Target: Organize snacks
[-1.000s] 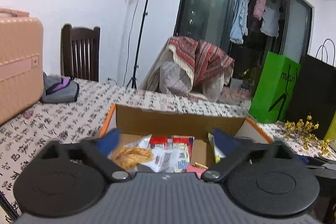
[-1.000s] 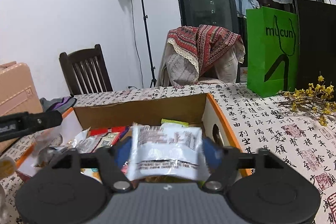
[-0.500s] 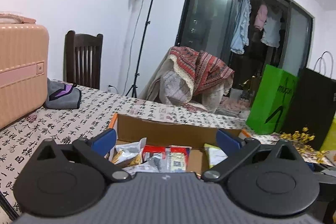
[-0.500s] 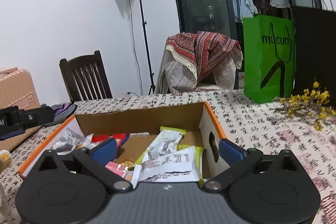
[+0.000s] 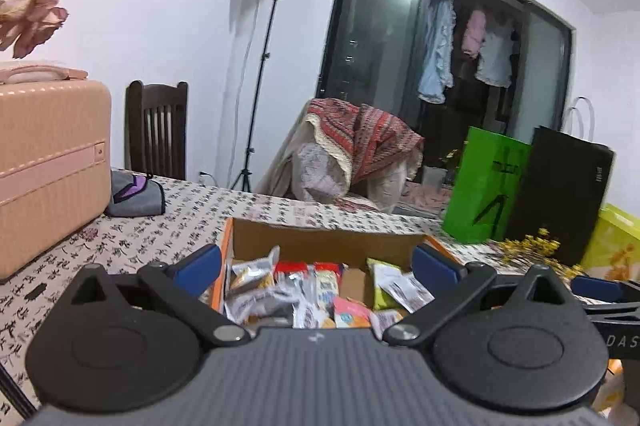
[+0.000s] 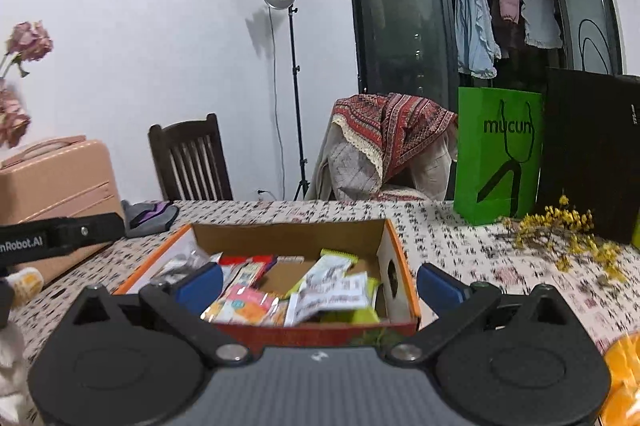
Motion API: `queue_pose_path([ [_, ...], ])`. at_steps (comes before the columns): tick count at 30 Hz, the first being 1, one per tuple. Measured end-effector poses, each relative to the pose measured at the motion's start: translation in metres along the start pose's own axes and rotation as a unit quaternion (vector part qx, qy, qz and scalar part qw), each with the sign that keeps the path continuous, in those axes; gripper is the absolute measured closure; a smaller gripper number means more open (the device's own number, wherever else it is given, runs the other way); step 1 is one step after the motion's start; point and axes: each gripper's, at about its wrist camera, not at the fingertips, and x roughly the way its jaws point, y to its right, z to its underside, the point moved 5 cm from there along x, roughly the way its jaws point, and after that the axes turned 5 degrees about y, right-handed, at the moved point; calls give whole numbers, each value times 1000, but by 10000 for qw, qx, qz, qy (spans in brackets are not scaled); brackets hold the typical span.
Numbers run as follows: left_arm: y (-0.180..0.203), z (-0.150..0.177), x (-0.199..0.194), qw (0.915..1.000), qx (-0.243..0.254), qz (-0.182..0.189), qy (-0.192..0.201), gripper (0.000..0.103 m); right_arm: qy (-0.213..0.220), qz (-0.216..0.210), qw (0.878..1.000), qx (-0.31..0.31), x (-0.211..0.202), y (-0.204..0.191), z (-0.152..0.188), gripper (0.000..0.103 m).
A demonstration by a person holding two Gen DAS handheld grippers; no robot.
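Observation:
An open cardboard box (image 5: 320, 240) with orange edges sits on the patterned tablecloth; it also shows in the right wrist view (image 6: 288, 236). It holds several snack packets (image 5: 304, 290), among them a white and green packet (image 6: 332, 296) and a pink one (image 6: 244, 306). My left gripper (image 5: 316, 268) is open and empty, held back from the box's near side. My right gripper (image 6: 318, 284) is open and empty, also back from the box's near edge. The left gripper's body (image 6: 60, 236) shows at the left of the right wrist view.
A pink suitcase (image 5: 48, 162) and a grey pouch (image 5: 136, 196) lie at the left. A green bag (image 6: 498, 154), a black bag (image 6: 588, 154) and yellow flowers (image 6: 568, 234) stand at the right. Chairs and a lamp stand are behind the table. An orange packet (image 6: 622, 378) lies at the near right.
My right gripper opened and dropped the white packet into the box. Both grippers have drawn back and up from the box, open.

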Motion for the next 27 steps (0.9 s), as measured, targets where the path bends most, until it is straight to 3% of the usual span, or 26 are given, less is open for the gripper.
queue_pose_path([
  [14, -9, 60, -64, 9980, 328, 234, -494, 0, -366, -30, 9993, -24, -69, -8, 58, 0],
  [27, -11, 92, -80, 9953, 255, 412, -838, 0, -763, 130, 9969, 166, -85, 6, 95, 0],
])
